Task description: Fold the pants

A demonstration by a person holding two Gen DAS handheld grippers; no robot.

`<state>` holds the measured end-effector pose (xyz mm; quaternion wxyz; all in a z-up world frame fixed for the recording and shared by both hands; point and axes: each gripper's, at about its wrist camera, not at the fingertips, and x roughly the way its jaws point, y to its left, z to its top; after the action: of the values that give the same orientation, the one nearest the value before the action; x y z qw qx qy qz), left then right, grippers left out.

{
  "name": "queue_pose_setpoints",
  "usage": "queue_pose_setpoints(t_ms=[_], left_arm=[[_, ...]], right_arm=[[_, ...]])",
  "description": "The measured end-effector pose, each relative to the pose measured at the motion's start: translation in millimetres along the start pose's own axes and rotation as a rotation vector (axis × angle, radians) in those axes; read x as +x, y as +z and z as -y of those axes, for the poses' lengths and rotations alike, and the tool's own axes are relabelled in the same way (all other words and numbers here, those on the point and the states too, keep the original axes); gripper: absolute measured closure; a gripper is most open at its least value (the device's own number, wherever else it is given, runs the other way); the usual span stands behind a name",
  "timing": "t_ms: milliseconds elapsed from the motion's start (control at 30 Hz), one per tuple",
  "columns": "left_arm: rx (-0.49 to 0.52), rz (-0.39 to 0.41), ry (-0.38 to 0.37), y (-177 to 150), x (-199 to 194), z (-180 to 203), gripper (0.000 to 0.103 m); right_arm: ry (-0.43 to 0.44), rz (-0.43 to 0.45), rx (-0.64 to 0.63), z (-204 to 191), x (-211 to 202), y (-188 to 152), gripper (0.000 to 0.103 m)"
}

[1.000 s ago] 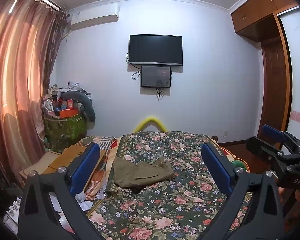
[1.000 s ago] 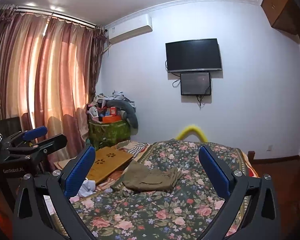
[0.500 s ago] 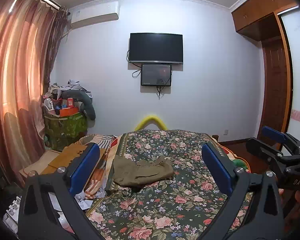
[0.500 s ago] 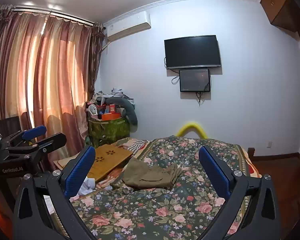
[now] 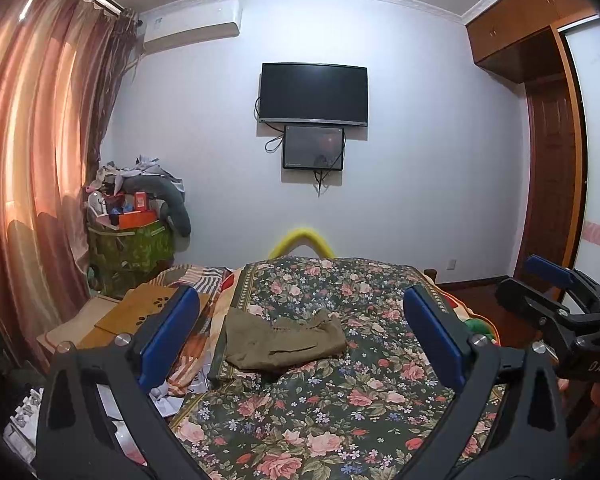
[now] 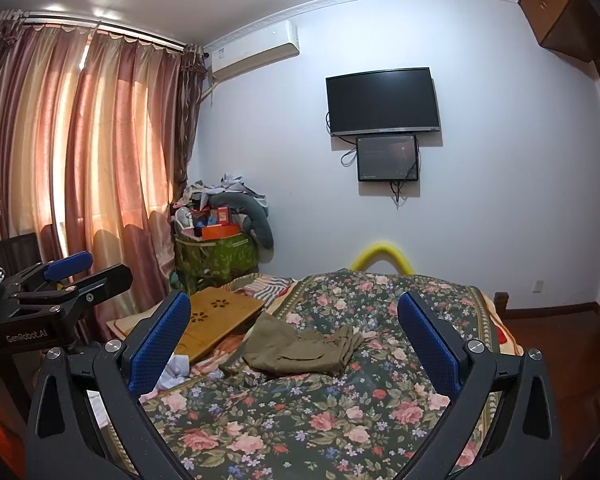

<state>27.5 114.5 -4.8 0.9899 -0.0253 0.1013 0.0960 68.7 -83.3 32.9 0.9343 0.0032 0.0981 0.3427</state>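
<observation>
Left wrist view: both grippers [image 5: 300, 334] [image 6: 294, 332] gape apart above floral bedspread [image 5: 340, 412]; pants [image 5: 284, 340] beside wooden tray [image 5: 140, 312].

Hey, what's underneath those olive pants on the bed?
The olive pants lie bunched on the floral bedspread, near its left edge. Only the bedspread shows around them; whatever is directly beneath the cloth is covered. Both grippers are open and clear of them.

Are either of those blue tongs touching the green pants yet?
Apart. In both wrist views the left tongs and right tongs hang open, well short of the pants.
</observation>
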Motion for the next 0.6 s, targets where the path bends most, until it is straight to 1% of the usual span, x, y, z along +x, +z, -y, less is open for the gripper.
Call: queue_pose_setpoints(t_ms=[600], left_arm=[[0.014, -0.002, -0.013, -1.9, 2.4, 2.6, 0.000]], right_arm=[[-0.002, -0.004, 0.012, -0.2, -0.4, -0.3, 0.000]])
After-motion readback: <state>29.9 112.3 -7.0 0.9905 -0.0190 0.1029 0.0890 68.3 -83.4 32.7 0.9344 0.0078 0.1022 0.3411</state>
